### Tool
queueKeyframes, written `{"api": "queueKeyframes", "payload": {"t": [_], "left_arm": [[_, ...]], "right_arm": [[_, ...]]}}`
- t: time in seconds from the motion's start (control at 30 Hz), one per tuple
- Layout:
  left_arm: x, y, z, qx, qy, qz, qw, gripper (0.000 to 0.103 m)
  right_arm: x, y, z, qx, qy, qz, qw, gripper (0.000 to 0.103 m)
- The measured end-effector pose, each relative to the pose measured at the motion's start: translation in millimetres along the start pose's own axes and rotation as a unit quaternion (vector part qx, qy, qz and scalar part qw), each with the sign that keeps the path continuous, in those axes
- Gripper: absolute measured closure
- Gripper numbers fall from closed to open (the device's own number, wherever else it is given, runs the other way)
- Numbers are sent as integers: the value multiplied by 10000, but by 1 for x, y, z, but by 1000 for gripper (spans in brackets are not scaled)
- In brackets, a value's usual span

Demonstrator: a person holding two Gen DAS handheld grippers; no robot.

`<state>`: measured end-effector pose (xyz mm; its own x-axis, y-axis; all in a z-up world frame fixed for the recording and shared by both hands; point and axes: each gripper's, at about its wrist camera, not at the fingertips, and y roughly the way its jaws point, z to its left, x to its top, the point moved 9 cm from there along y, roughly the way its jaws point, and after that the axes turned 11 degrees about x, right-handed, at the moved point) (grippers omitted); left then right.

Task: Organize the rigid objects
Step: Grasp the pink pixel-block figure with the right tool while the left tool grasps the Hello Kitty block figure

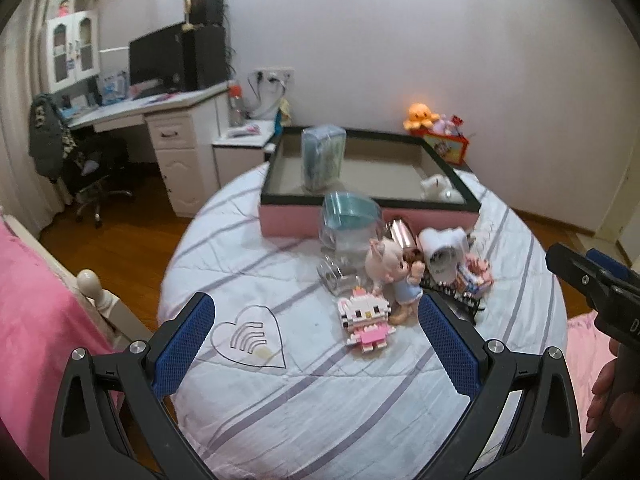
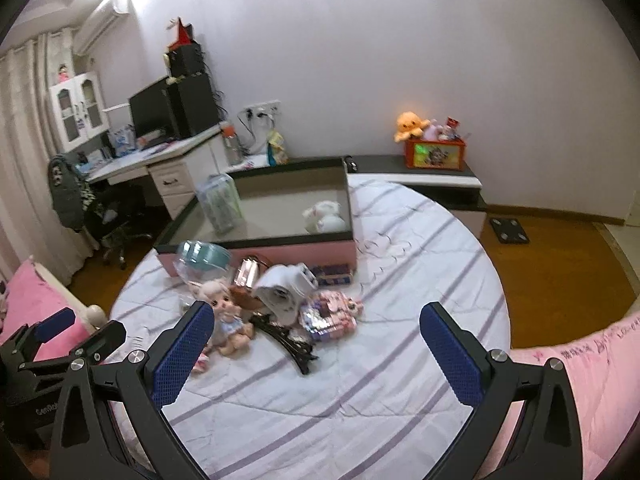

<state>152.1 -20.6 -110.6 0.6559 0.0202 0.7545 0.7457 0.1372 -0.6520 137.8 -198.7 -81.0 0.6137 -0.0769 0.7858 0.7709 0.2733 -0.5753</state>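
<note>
A pink box with a black rim (image 1: 360, 216) (image 2: 260, 250) stands on the striped bedcover and holds a clear packet (image 1: 323, 156) (image 2: 220, 202) and a white plush (image 1: 438, 189) (image 2: 325, 216). In front of it lies a pile: a clear jar with a teal lid (image 1: 349, 216) (image 2: 202, 262), a pig-hat doll (image 1: 394, 268) (image 2: 226, 314), a block cat figure (image 1: 366, 322), a white camera (image 1: 444, 252) (image 2: 286, 290), a black hair clip (image 2: 288, 342) and a pink block toy (image 2: 330, 316). My left gripper (image 1: 316, 334) is open and empty just before the pile. My right gripper (image 2: 316, 340) is open and empty over the clip.
A clear heart-shaped piece (image 1: 250, 338) lies on the cover at the left. A desk with a monitor (image 1: 156, 60) and an office chair (image 1: 92, 172) stand far left. A red toy box with an orange octopus plush (image 2: 434, 152) sits on a low cabinet by the wall.
</note>
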Motion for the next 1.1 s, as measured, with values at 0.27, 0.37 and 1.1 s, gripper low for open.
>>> {"api": "queueKeyframes", "payload": {"t": [0.27, 0.37, 1.1], "left_arm": [[-19, 33, -8, -206, -65, 366, 9991, 0], [-28, 47, -14, -153, -8, 519, 9985, 0], [-34, 94, -44, -335, 196, 899, 9952, 23]], "right_arm": [[-14, 24, -6, -289, -127, 429, 9986, 0], [-19, 36, -10, -320, -135, 593, 9976, 0], [-34, 118, -48, -413, -221, 1446, 9884, 3]]}}
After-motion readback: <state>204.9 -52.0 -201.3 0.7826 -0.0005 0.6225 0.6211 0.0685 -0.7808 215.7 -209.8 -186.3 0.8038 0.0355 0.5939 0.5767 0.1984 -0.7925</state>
